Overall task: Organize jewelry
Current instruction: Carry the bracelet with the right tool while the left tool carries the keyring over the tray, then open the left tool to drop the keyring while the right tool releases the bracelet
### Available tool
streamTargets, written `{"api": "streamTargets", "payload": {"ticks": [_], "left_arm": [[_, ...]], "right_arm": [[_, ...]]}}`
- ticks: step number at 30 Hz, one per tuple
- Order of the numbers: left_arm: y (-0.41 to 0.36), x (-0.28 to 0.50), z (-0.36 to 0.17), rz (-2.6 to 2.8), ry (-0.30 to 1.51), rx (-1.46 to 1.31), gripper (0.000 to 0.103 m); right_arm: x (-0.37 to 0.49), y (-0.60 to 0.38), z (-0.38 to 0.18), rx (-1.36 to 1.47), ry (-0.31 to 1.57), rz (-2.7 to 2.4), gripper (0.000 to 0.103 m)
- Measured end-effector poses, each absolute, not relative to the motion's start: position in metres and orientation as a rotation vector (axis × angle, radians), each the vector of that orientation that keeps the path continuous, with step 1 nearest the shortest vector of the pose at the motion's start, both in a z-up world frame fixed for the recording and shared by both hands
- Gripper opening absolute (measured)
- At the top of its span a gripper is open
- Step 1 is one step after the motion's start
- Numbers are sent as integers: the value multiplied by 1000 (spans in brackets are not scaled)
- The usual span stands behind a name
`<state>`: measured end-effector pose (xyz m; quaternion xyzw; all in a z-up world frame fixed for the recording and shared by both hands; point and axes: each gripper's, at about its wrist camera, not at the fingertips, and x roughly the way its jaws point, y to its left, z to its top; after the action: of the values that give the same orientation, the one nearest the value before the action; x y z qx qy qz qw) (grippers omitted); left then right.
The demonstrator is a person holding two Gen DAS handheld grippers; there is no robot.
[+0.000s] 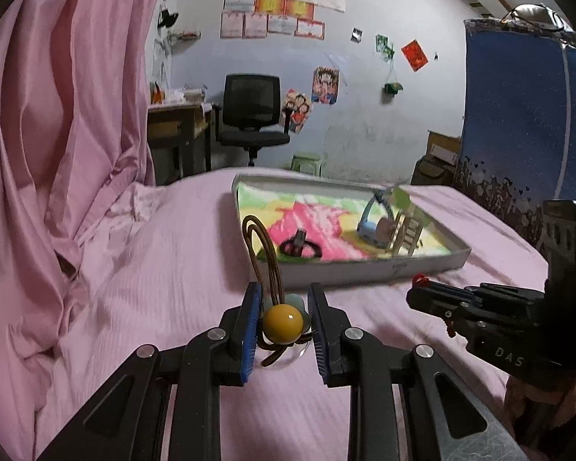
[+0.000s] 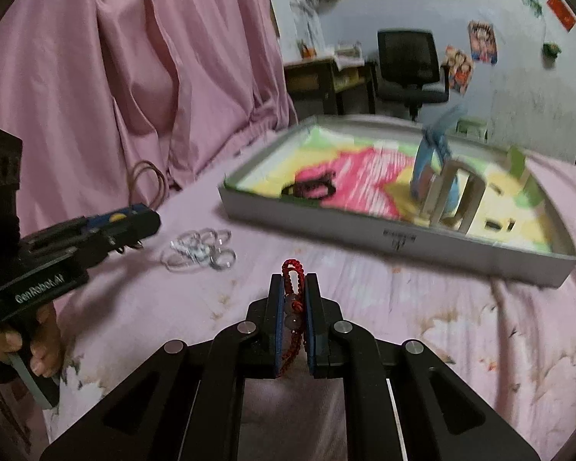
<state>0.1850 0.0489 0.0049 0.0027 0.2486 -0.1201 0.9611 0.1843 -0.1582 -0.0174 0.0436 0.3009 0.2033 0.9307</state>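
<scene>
Glossy yellow bead (image 1: 283, 319), braided red cord (image 2: 291, 280), matt pink cloth sheet (image 1: 165, 253).

Motion blur smears the tray (image 2: 399, 238) and the small items inside it, and the wall posters (image 1: 284, 15) are too small to read.

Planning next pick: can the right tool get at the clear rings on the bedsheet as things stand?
Probably not yet. The path to the clear rings looks free, nothing lying over them, but the right tool is shut on the red braided bracelet, so it would have to drop that first.
</scene>
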Motion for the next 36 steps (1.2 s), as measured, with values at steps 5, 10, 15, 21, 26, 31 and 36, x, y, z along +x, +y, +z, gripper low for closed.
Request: {"api": "streamTargets", "payload": {"ticks": [5,10,15,21,26,31,36], "left_arm": [[39,192,22,-233,438,7,23],[30,209,32,-230,398,12,23],[15,232,33,-237,386,44,23],[-1,266,32,-234,389,55,23],[-10,296,24,-226,435,47,23],[-17,325,12,-216,513,43,23],[-20,347,0,-212,585,12,23]], "right_arm": [[180,-170,3,125,505,372,9],[189,-178,19,150,438,321,9],[206,-185,25,157,409,274,9],[238,-198,25,162,407,218,9],[264,-207,15,188,441,186,9],[285,-210,2,192,481,179,9],[300,-215,-5,199,504,176,9]]}}
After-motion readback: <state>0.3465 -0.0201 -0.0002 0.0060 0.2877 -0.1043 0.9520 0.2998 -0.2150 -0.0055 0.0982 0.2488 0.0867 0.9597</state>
